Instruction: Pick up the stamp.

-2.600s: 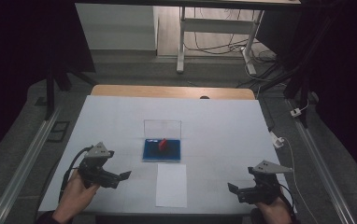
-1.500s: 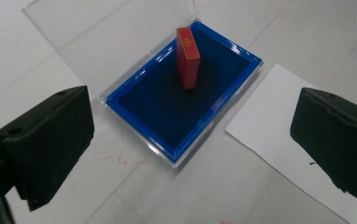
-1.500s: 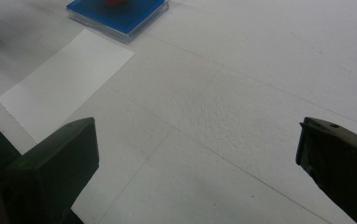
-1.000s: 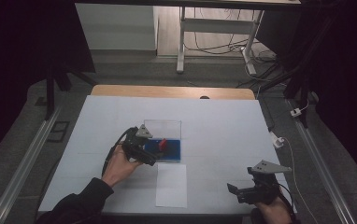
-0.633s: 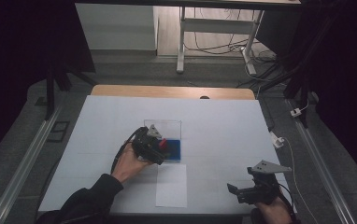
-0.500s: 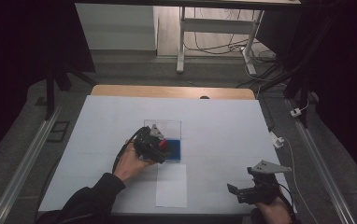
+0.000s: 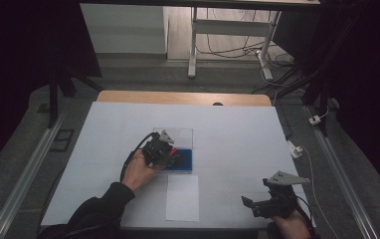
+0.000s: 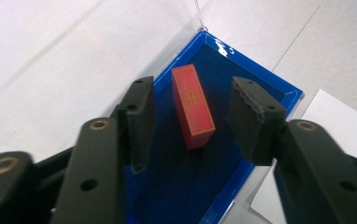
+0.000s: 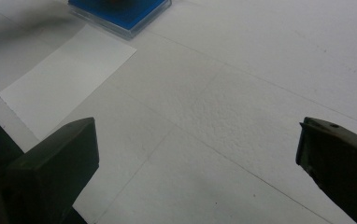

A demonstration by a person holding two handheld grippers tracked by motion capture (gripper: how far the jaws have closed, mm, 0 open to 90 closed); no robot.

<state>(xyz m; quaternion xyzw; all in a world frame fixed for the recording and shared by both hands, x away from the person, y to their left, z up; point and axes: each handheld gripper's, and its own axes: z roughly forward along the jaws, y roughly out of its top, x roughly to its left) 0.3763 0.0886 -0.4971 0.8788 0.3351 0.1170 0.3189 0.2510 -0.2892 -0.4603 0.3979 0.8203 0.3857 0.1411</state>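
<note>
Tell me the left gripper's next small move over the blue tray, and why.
Probably ease down and finish closing. The left gripper has just been closing its jaws, and the red block lies between them on the blue tray, but both pads still stand clear of its sides.

Looks like a lab or some kind of recording studio setup, not anybody's home. The work table (image 7: pixel 228 129) is covered in a plain white sheet with a wooden edge peeking out at the far side, and everything around it is dark, like black curtains (image 7: pixel 24 45). Metal rails (image 7: pixel 24 174) run along both sides on grey carpet. Behind the table there's a white desk frame (image 7: pixel 228 30) with loose cables (image 7: pixel 237 50) tangled on the floor.
</note>
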